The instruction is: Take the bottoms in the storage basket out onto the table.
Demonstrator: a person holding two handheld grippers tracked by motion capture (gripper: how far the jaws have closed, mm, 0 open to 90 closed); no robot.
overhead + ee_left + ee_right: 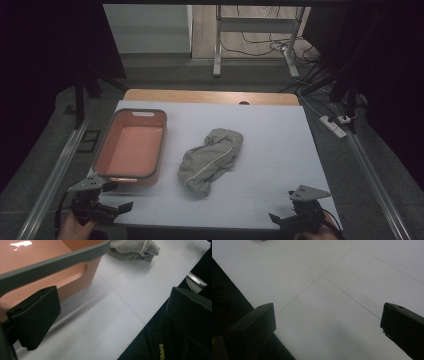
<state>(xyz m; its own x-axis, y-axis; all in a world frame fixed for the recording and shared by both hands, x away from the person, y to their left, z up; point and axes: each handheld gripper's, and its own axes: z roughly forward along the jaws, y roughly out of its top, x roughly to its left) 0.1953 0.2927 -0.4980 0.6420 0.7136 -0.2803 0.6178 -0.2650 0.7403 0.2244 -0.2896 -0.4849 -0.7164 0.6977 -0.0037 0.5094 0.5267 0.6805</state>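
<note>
Both grippers, left [107, 207] and right [287, 220], are waiting spread and empty at lower frame. Crumpled grey cloth garment [210, 160] is lying at centre, beside the salmon plastic tub [131, 145]. Risk: a shallow pinch could be dropping loose folds.

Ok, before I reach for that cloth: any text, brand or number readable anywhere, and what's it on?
"SURREA": yellow letters, cut off by the frame's bottom edge, on the person's dark garment in the left gripper view.
No lettering is visible on the peach basin, the grey cloth or the white table sheet.
</note>
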